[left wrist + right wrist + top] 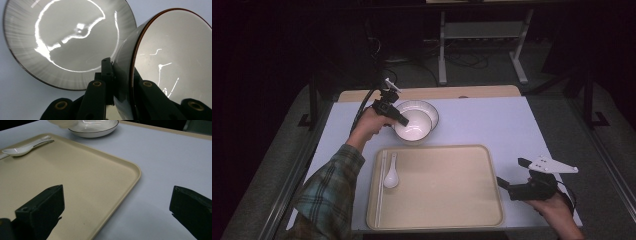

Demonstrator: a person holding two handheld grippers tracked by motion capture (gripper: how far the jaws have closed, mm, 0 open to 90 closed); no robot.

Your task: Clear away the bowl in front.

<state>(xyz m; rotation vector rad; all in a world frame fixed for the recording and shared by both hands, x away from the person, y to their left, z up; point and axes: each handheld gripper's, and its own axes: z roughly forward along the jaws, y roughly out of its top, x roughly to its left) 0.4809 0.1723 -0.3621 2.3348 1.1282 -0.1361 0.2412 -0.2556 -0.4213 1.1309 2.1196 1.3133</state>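
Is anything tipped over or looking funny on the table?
Yes, one thing. The left hand-held gripper pinches the rim of a white bowl and holds it tilted, overlapping the plate behind it. The spoon lies neatly in the tray. Nothing looks spilled or broken.

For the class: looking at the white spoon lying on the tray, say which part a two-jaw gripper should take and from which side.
Grip the spoon by its slim handle, coming from above with jaws across it. It lies flat near the tray left edge; the rounded scoop looks too wide and slippery.
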